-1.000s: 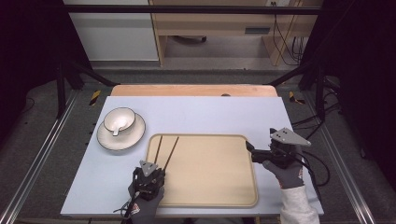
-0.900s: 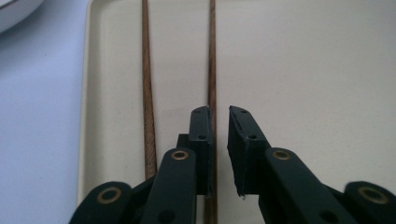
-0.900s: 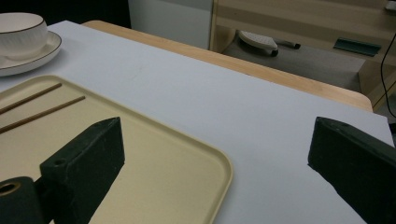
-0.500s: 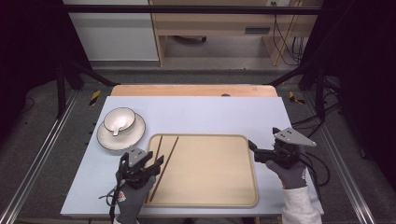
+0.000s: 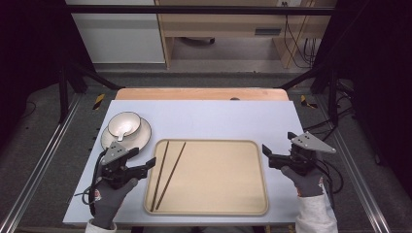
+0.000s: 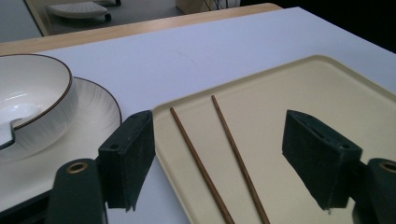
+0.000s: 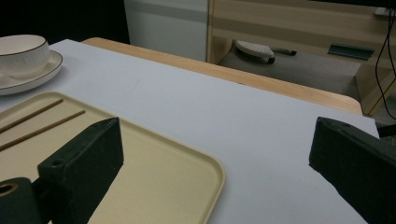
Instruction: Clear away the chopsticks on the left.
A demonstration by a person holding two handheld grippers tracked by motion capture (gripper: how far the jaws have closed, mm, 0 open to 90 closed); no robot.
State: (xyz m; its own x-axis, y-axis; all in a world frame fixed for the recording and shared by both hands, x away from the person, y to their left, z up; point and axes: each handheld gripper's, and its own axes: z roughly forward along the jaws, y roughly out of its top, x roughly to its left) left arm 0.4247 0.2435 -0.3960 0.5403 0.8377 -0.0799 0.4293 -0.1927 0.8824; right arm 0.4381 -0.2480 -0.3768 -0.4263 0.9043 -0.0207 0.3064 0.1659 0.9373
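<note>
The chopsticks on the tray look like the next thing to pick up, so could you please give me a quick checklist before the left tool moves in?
1. Left tool open: ok, jaws wide apart.
2. Both chopsticks lying loose on the tray: ok, side by side, nothing on them.
3. Left tool aimed at them: ok, they lie between its jaws in the left gripper view.
4. Bowl on its plate clear of the path: ok, off to the side.
5. Right tool out of the way: ok, open at the tray's right edge.

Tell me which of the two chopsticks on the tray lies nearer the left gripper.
The left chopstick, the one closer to the tray's left rim and the bowl; the other lies farther from the left gripper.
</note>
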